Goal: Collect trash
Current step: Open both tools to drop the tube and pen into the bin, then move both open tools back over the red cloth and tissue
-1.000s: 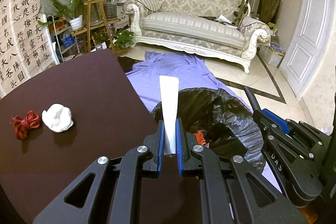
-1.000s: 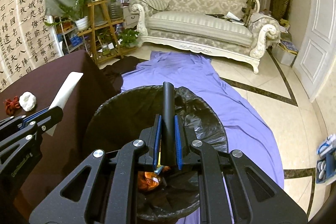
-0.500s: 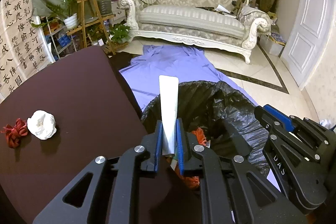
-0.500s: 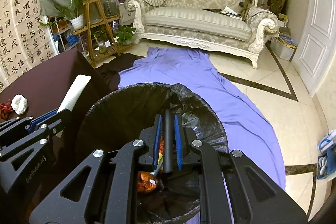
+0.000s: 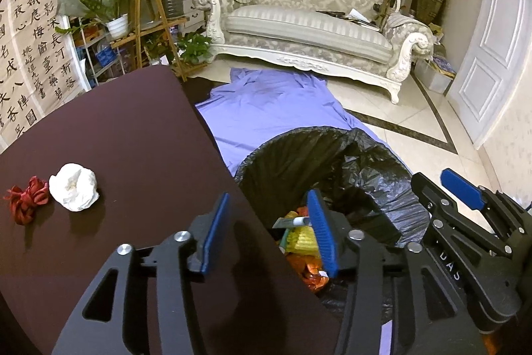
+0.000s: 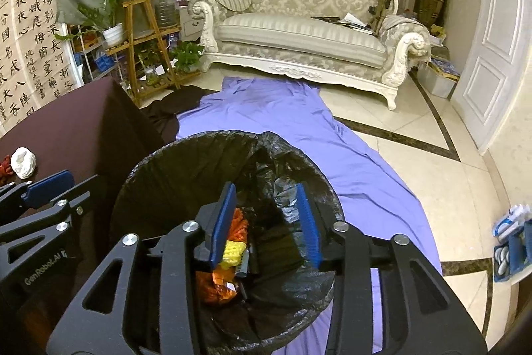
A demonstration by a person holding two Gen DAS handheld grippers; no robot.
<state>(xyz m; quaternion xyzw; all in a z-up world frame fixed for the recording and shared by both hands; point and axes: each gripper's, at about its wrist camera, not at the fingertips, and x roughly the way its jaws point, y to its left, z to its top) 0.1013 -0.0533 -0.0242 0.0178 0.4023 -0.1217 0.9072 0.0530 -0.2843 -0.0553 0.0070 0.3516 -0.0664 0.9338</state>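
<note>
A bin lined with a black bag (image 5: 299,135) (image 6: 199,135) stands against the edge of the dark brown table (image 5: 133,138). My left gripper (image 5: 269,205) hangs over the table edge and the bin's rim, jaws opening with nothing between them. My right gripper (image 6: 266,192) is above the bin's mouth, jaws also opening and empty. Yellow netting (image 6: 232,252) and orange wrappers (image 5: 306,271) lie inside the bin. A crumpled white paper ball (image 5: 74,187) (image 6: 22,162) and a red ribbon (image 5: 25,200) lie on the table to the left.
A purple sheet (image 6: 299,128) covers the floor beyond the bin, in front of an ornate sofa (image 5: 309,29). A wooden plant stand (image 5: 149,29) sits behind the table. A white door (image 5: 492,55) is at the right, and shoes (image 6: 508,225) by the right wall.
Both grippers went from shut to open. The white strip left the left jaws and the black tube left the right jaws; neither is between the fingers now.
</note>
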